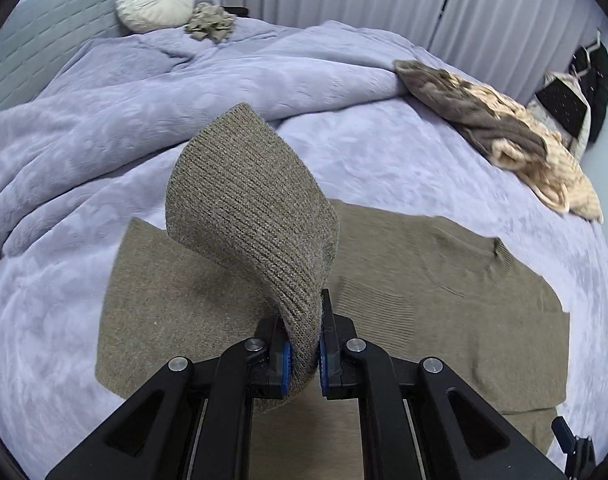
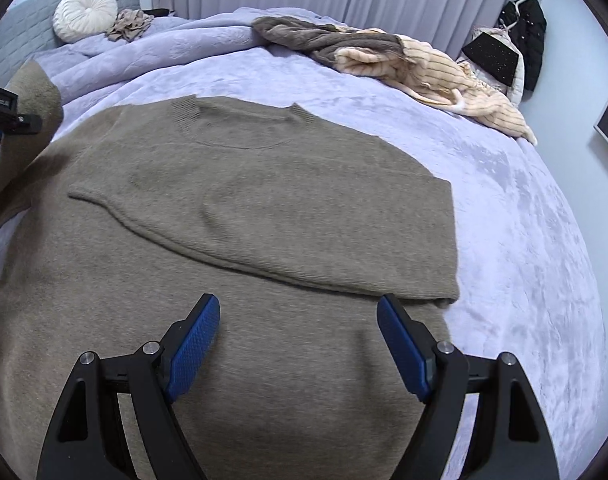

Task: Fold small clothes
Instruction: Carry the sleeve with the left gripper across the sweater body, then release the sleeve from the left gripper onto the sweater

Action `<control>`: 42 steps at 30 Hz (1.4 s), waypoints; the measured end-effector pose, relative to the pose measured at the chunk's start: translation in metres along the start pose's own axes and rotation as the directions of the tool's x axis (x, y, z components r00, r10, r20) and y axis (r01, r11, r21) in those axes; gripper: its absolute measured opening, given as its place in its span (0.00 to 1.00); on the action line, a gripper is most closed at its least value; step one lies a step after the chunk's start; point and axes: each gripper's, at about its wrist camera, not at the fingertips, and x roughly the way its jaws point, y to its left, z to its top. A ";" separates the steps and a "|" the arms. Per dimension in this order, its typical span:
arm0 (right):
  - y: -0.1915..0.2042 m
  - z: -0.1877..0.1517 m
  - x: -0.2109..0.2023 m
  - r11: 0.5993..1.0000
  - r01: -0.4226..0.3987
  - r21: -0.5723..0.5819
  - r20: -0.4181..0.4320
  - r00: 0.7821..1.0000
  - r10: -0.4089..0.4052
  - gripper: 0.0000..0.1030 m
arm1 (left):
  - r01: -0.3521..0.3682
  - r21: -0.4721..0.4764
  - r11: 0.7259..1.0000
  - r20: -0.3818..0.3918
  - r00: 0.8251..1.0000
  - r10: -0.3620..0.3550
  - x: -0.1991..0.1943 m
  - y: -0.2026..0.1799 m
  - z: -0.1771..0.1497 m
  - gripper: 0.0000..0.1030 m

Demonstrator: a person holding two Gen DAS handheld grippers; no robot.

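One sleeve already lies folded across the brown sweater, which is spread flat on the lavender bed. Your left gripper pinches the other sleeve, lifted but not yet laid across. Your right gripper hovers over the body, fingers spread, empty. No readable writing anywhere.

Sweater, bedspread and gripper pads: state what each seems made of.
Sweater: olive-brown knit, likely wool or acrylic; ribbed rows show on the sleeve pinched in the left gripper.
Bedspread: lavender plush, probably fleece or velvet; soft sheen, crushed nap.
Right gripper pads: blue, seemingly rubber; fine dimpled texture, matte.
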 end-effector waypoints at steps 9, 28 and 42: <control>-0.037 -0.002 0.000 0.999 0.005 0.048 0.019 1.000 -0.006 0.81 | 0.011 0.160 0.987 0.002 1.000 -0.011 -0.001 -0.093 -0.015 0.11; -0.108 -0.022 0.010 0.981 -0.004 0.191 0.024 1.000 0.000 0.81 | 0.001 0.416 0.909 -0.059 0.998 0.026 0.025 -0.205 -0.075 0.11; -0.109 -0.024 0.012 0.980 -0.021 0.198 0.022 1.000 0.017 0.81 | 0.089 0.456 0.885 -0.095 0.994 -0.051 0.026 -0.203 -0.097 0.93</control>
